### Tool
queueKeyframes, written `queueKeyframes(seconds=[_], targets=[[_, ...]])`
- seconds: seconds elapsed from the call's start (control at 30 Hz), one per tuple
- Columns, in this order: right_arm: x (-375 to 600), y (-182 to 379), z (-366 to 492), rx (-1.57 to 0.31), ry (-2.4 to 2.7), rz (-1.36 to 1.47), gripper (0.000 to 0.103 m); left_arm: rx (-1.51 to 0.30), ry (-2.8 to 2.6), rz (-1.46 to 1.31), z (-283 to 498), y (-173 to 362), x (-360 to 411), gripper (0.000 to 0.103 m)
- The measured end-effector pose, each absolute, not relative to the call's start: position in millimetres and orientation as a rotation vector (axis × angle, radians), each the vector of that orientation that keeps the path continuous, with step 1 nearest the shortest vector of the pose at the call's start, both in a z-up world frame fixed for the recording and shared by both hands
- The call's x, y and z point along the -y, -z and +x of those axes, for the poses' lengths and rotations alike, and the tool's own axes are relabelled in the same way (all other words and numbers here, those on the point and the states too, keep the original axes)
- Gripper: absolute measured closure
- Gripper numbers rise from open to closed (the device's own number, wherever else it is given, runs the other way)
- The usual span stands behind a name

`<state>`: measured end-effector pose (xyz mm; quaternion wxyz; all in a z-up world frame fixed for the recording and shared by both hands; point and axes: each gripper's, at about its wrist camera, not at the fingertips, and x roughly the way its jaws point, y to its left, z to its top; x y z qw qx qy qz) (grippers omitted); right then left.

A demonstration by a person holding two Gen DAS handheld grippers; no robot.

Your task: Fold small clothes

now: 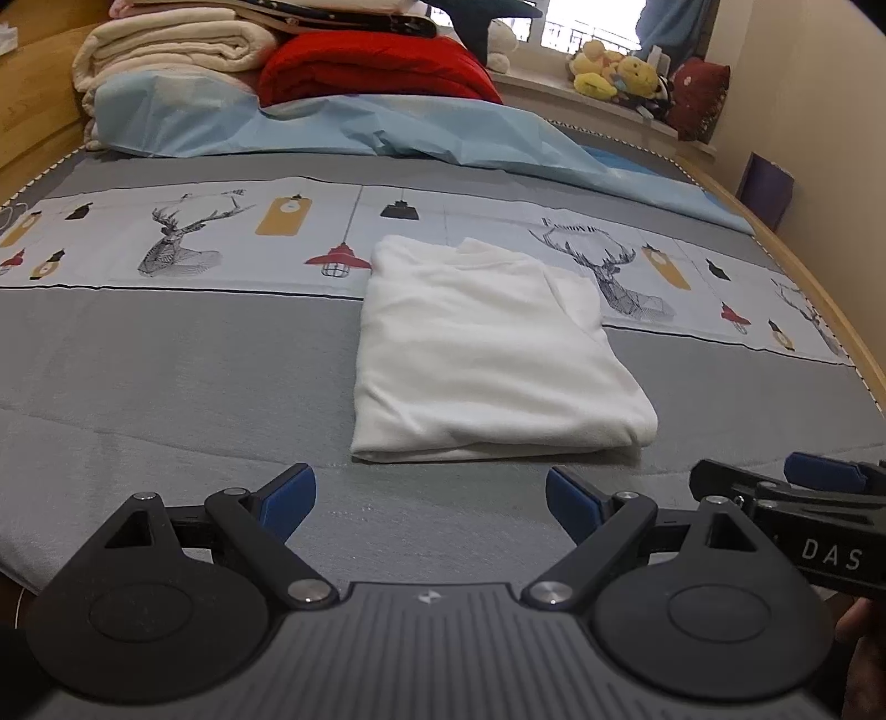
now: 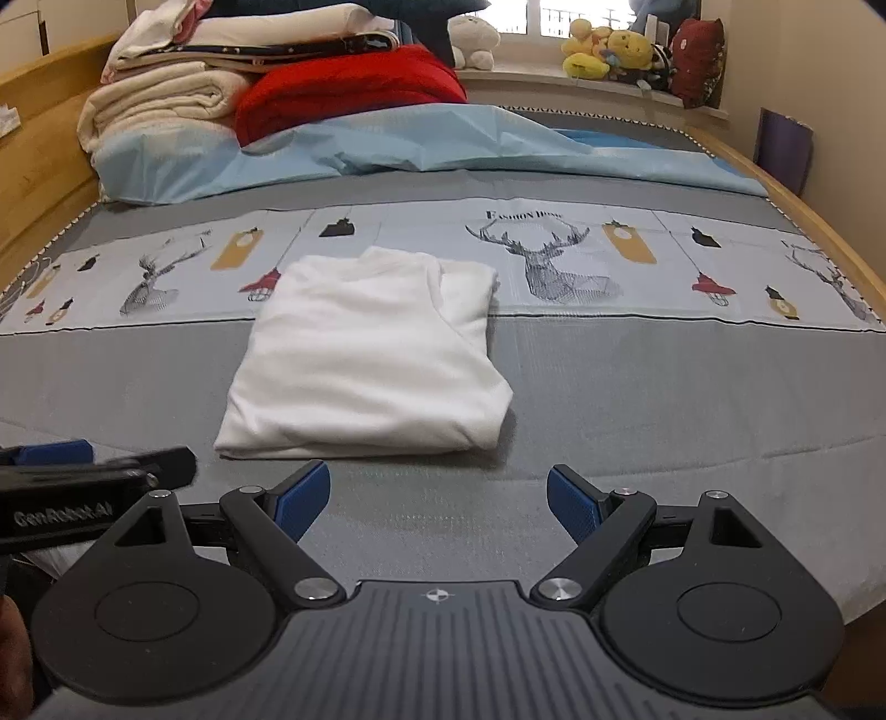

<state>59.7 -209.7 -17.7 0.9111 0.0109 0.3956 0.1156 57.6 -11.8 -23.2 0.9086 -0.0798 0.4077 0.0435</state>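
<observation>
I've got both cams looking down the bed point(image 1: 166, 360), grey quilted cover with a pale printed band of deer heads and hanging lamps across it, wood frame along the edges. Right view reads the "Fashion" lettering over the deer point(image 2: 545, 260) cleanly; in the left view that same print is half cut off. Left view catches my right gripper point(image 1: 797, 487) from the side at the frame edge, "DAS" on its body; right view catches the left gripper point(image 2: 83, 471) blurred, with "GenRobot.AI" on it. Far end: crumpled light-blue sheet point(image 1: 387, 127), soft red blanket point(image 1: 376, 69), stack of folded cream blankets point(image 1: 171, 50), then plush toys point(image 2: 609, 52) on the window sill. White garment point(image 1: 487, 354) lies mid-bed, already folded into a soft rectangle, thick rolled edge nearest me, far end overlapping the printed band. It's just ahead of both grippers, touching neither. Left fingers spread wide, blue ribbed pads point(image 1: 288, 498) apart, nothing between them. Right fingers equally wide point(image 2: 302, 495), also empty.
</observation>
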Motion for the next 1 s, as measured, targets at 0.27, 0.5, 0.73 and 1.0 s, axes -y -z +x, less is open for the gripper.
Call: queueKeyframes(seconds=[0.27,0.5,0.73,1.0], targets=[[205.1,18.8,60.5,-0.814,-0.252,0.003,0.017,-0.846,-0.087,-0.174,58.9,24.8,11.0,0.007],[205.9,19.2,61.6,-0.815,-0.254,0.007,0.017,-0.85,-0.086,-0.188,59.0,25.5,9.2,0.007],[206.2,19.6,61.6,-0.816,-0.254,0.008,0.017,-0.855,-0.085,-0.192,59.1,25.9,7.8,0.007],[205.4,20.0,61.7,-0.819,-0.253,0.01,0.017,-0.855,-0.085,-0.192,59.0,25.8,7.8,0.007]])
